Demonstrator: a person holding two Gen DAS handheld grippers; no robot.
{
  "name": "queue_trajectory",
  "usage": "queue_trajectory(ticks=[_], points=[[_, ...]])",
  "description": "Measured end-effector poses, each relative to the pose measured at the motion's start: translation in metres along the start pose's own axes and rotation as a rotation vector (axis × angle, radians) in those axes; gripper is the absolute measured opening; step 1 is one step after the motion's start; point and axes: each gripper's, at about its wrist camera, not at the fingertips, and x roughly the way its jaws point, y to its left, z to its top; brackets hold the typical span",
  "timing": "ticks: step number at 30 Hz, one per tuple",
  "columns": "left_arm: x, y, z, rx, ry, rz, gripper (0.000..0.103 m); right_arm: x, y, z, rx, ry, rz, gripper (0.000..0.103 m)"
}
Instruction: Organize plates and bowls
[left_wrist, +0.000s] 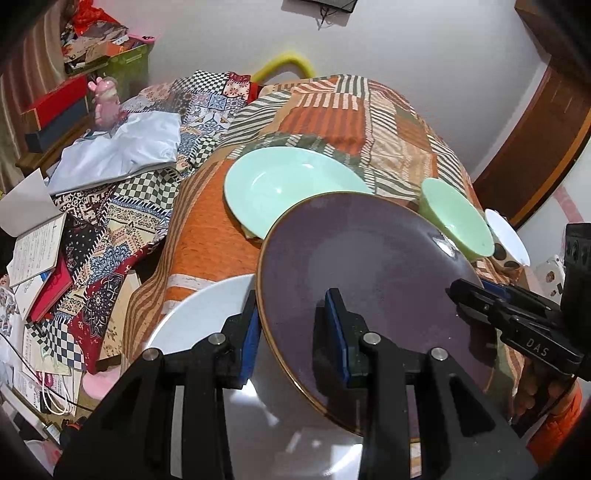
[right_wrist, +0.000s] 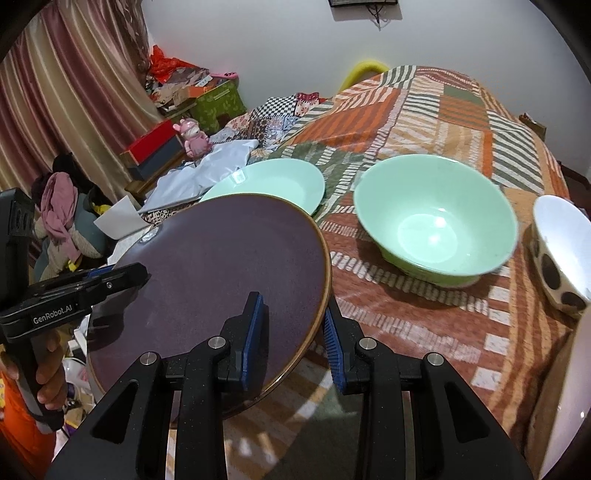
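A dark purple plate (left_wrist: 369, 280) with a brown rim is held in the air between both grippers. My left gripper (left_wrist: 295, 332) is shut on its left rim; my right gripper (right_wrist: 293, 332) is shut on its right rim (right_wrist: 317, 295). Each gripper also shows in the other's view: the right gripper (left_wrist: 458, 291), the left gripper (right_wrist: 140, 275). A white plate (left_wrist: 207, 314) lies below the purple plate. A mint green plate (left_wrist: 288, 181) lies behind it on the cloth. A mint green bowl (right_wrist: 436, 221) and a white spotted bowl (right_wrist: 561, 251) stand to the right.
The table is covered by an orange patchwork cloth (right_wrist: 424, 110). To the left are a white bag (left_wrist: 122, 147), books (left_wrist: 37, 251), a pink figurine (left_wrist: 105, 103) and boxes. A wooden door frame (left_wrist: 535, 147) is at the right.
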Motion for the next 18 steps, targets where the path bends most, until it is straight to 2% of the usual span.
queue_trajectory(ticks=[18], points=[[-0.031,-0.048,-0.024,0.042,-0.034,-0.054,0.034,-0.053,-0.017,-0.025,0.023,-0.062,-0.046,0.029]])
